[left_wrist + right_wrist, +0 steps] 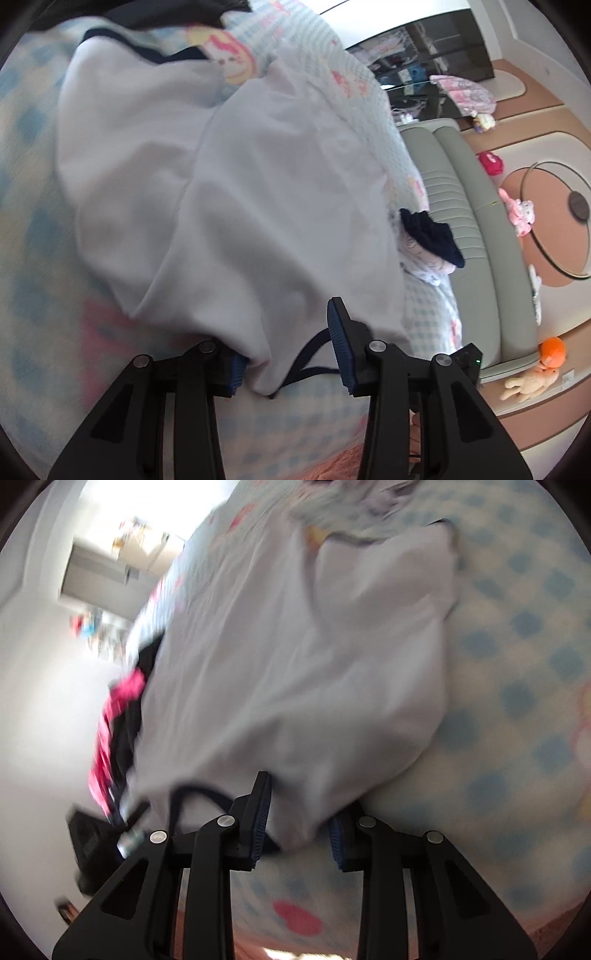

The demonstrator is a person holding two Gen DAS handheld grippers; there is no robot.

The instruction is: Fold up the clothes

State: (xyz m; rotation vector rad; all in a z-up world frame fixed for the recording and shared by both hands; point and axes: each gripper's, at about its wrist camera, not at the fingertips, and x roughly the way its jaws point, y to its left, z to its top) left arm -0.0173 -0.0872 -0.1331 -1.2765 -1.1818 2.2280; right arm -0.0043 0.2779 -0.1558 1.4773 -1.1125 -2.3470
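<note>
Biggest first: a blue-and-white checked bed cover w/ pink cartoon prints [29,206] fills both views. On it lies one white cloth garment w/ dark navy trim [229,192], spread loosely, rumpled, its near edge bunched right at both tools.

Left gripper [291,354]: jaws apart, a fold of the white garment's hem between them w/ a loop of navy trim; fabric seems to touch the left pad, right pad stands clear – so not clamped, by the look. Right gripper [297,840]: jaws also parted, a lobe of the same garment hanging between them, no visible pinch.

Step, as I read it: both tools set at the near edge, either just letting go or about to take hold – can't tell which. Next move prob calls for closing on both corners evenly & carrying the edge across toward the far side, keeping it flat.

Count: 1 white garment, 2 grippers, 1 small dark navy cloth item [432,236] near the bed edge, 1 pink-and-black fabric heap [118,731] beside the garment.
</note>
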